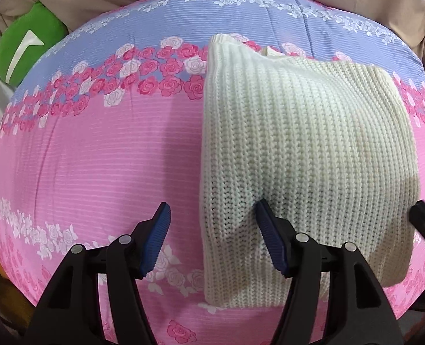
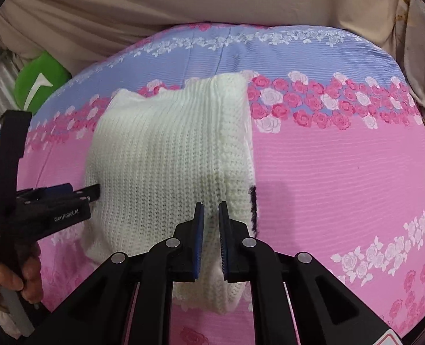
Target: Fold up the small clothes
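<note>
One cream rib-knit sweater, already folded into a thick block, lies on the pink and lilac rose-print quilt, which is the only work surface here. In the left wrist view the garment fills the ground from the centre out toward three o'clock, its straight left edge running from twelve to six; broad bare quilt lies open toward nine o'clock. Two tongs are at work. The left gripper stands with its jaws well apart, straddling that left edge, one blue pad over bare quilt and the other resting on the knit, with nothing clamped. The right gripper has its jaws nearly together, pinching a fold of the sweater's near edge at six o'clock. One green cushion sits off the quilt at ten o'clock. A hand grips the left tool's handle at eight o'clock.
</note>
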A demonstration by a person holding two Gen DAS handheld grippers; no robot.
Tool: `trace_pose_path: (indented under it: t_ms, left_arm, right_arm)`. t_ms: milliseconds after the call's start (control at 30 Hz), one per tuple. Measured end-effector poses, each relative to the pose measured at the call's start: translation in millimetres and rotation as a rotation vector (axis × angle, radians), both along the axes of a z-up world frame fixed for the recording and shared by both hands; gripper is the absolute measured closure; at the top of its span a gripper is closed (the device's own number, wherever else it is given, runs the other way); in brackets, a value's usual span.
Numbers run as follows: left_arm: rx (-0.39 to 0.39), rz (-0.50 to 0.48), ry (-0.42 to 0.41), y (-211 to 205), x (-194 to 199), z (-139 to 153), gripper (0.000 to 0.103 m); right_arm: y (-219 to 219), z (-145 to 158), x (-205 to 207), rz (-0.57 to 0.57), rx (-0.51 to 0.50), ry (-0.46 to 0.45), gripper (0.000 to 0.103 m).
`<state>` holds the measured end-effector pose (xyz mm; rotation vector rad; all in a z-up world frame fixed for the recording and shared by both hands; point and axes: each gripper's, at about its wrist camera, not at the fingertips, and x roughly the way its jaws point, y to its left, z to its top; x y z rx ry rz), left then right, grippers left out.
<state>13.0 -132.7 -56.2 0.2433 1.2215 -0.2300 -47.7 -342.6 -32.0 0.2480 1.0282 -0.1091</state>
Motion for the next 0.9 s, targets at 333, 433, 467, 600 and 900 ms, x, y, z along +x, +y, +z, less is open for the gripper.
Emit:
trace_pose_path:
  t_ms: [333, 433, 467, 600, 900]
  left_arm:
    - [-0.098, 0.043, -0.007, 3, 23, 26, 0.041]
    - [-0.083, 0.047, 0.002, -4, 39, 14, 0.04]
    - [-0.076, 0.048, 0.009, -5, 42, 10, 0.04]
    - [-0.086, 0.069, 0.007, -4, 52, 8, 0.04]
    - [-0.071, 0.061, 0.009, -6, 58, 3, 0.033]
  right_arm:
    - [-25, 12, 26, -0.043, 0.053, -0.064, 0.066]
    - [-35, -6, 57, -0.044, 0.1, -0.022, 0.061]
    - [-38, -18, 67, -0.049, 0.114, 0.013, 0.07]
    - [-40, 2, 75, -0.034, 0.187, -0.094, 0.09]
    - [-61, -26, 78, -0.097, 0.201, -0.018, 0.085]
